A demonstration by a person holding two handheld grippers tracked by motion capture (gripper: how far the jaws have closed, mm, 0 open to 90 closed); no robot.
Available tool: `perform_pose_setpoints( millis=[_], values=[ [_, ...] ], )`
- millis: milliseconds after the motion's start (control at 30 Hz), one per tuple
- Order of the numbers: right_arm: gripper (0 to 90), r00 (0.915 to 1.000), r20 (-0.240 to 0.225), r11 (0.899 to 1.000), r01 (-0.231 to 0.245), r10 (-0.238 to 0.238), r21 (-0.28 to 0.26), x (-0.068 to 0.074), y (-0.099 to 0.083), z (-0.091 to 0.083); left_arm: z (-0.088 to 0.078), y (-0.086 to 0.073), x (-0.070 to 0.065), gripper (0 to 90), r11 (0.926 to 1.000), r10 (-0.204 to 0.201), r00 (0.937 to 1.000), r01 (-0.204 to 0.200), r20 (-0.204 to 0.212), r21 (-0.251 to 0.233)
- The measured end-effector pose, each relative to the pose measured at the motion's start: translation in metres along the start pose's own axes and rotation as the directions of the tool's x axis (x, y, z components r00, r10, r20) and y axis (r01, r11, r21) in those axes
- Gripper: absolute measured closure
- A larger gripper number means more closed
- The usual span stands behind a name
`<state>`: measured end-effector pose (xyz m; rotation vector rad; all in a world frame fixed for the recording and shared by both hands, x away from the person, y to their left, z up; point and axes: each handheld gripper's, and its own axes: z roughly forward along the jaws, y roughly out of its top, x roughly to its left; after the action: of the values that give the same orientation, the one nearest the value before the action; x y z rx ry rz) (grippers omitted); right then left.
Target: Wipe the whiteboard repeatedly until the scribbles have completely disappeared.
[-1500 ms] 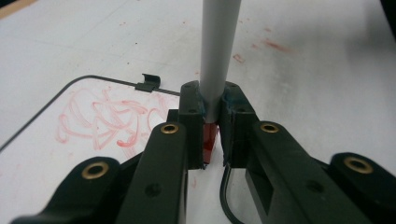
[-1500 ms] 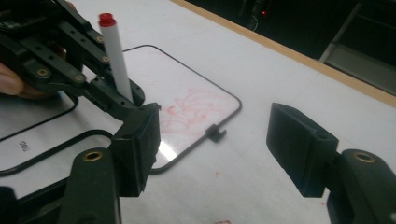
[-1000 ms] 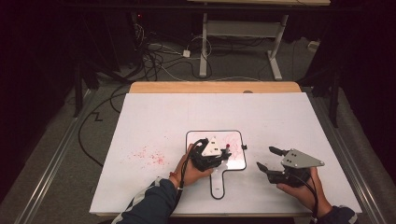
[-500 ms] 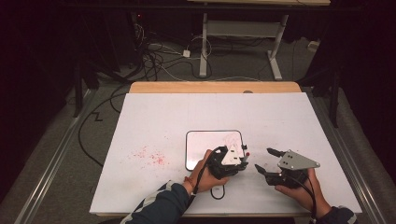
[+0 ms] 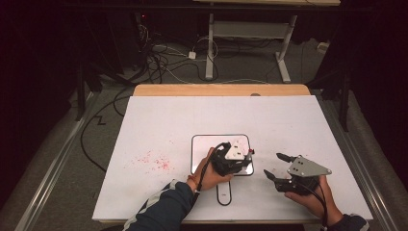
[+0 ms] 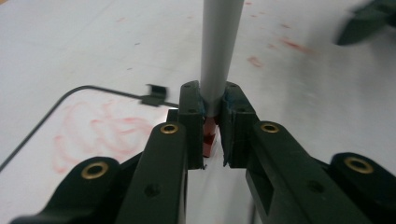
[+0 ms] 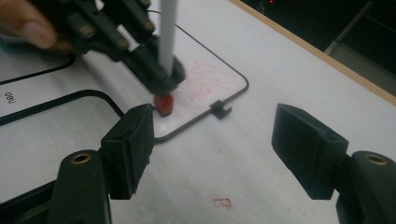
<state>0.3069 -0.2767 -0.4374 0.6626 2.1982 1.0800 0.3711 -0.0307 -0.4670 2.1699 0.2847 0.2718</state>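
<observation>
Right now your left gripper (image 5: 239,161) is clenched on a grey marker (image 6: 219,51) with a red tip, held over the near right corner of the small whiteboard (image 5: 204,144), close to its black rim. Faint red scribbles cover the board. Your right gripper (image 5: 279,166) rests released on bare table (image 5: 159,120) just beside it. Much of the board lies hidden under your left hand (image 5: 211,168).

Left tongs (image 5: 239,161) now farther right

Bare table (image 5: 159,125) beyond whiteboard (image 5: 204,144)
</observation>
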Motion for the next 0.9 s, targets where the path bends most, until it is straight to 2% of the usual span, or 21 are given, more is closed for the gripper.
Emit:
perform_pose_setpoints(
  millis=[33,100,267,367,400,467,533,567,700,800,900],
  values=[
    [30.7,1.0000,0.001,1.000,0.000,0.000,-0.002,0.000,0.000,0.000,-0.001,-0.001,0.000,78.6,1.0000,0.008,1.0000,-0.008,0.002,0.001],
    [30.7,1.0000,-0.002,1.000,-0.006,0.006,-0.004,-0.001,0.000,-0.001,-0.001,-0.001,0.004,78.5,1.0000,-0.001,1.0000,0.001,0.009,-0.002],
    [30.7,0.9999,-0.003,1.000,0.013,-0.013,-0.014,0.002,0.002,-0.001,0.004,0.001,0.024,78.5,0.9992,0.039,0.9991,-0.039,-0.015,0.007],
    [30.7,0.9998,-0.006,1.000,0.019,-0.020,-0.016,0.002,0.002,0.000,0.005,0.003,0.042,78.5,0.9996,0.013,0.9993,-0.012,-0.034,0.027],
    [30.7,0.9997,-0.008,1.000,0.025,-0.025,-0.015,0.002,0.002,0.001,0.006,0.003,0.047,78.5,0.9992,0.019,0.9988,-0.018,-0.045,0.035],
    [30.7,0.9996,-0.006,0.999,0.029,-0.029,-0.014,0.002,0.001,0.001,0.006,0.003,0.052,78.5,0.9992,0.005,0.9992,-0.003,-0.040,0.039],
    [30.7,0.9994,-0.001,0.999,0.035,-0.035,-0.011,0.001,0.001,0.000,0.004,0.003,0.049,78.5,0.9991,0.000,0.9994,0.002,-0.034,0.041],
    [30.8,0.9995,-0.001,0.999,0.033,-0.033,-0.016,0.001,0.001,-0.001,0.003,0.003,0.046,78.4,0.9991,-0.004,0.9999,0.005,-0.016,0.042],
    [30.9,0.9997,-0.001,1.000,0.023,-0.023,-0.014,-0.001,0.000,-0.002,0.001,0.004,0.028,78.4,0.9974,0.051,0.9976,-0.053,0.048,0.048],
    [30.9,0.9997,-0.002,0.999,0.026,-0.026,-0.018,0.000,0.001,-0.003,0.002,0.006,0.024,78.5,0.9945,0.088,0.9952,-0.090,0.044,0.053],
    [31.0,0.9996,-0.002,0.999,0.030,-0.030,-0.017,0.001,0.002,-0.002,0.006,0.006,0.034,78.4,0.9969,0.063,0.9976,-0.065,0.027,0.045]
  ],
)
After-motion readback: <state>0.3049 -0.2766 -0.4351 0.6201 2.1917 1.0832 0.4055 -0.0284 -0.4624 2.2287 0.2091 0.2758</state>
